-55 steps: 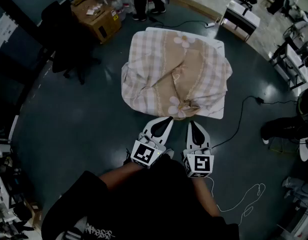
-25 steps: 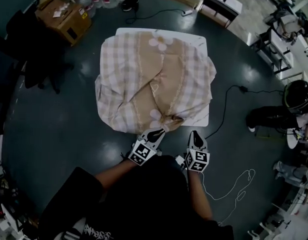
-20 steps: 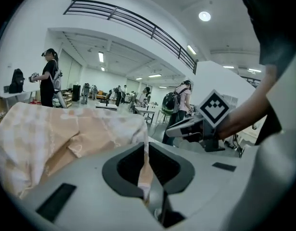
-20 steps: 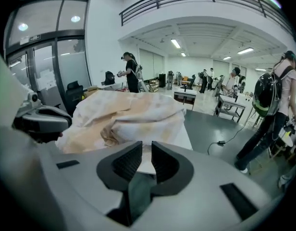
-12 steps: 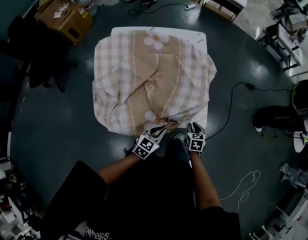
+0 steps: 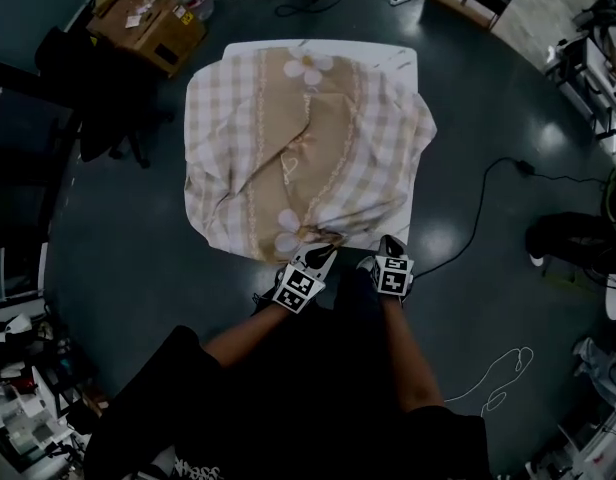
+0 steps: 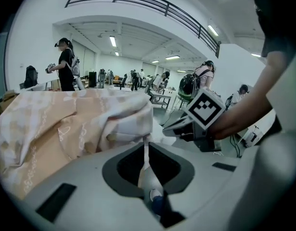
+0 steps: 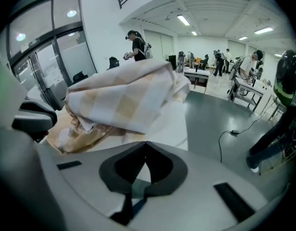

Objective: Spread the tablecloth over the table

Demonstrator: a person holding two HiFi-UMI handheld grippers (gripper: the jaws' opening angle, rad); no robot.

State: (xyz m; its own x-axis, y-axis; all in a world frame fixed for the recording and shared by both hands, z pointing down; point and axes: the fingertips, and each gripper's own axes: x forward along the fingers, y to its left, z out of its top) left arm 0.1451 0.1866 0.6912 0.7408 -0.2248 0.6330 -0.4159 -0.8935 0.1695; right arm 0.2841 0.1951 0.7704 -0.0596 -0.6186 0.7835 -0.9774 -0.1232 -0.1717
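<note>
Near edge of the table: my left gripper pinches a bunched fold of the tablecloth. My right gripper is beside it, jaws pressed together on nothing. Beyond, the cloth lies rumpled and doubled over, leaving the table bare along its far edge, so most of the spreading appears still to do.

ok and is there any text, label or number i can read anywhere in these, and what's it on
No text reads clearly.
Labels on the cardboard box: too small.
White print on the person's black top: cut off, blurred.
Marker cube: pattern only, no letters.
</note>
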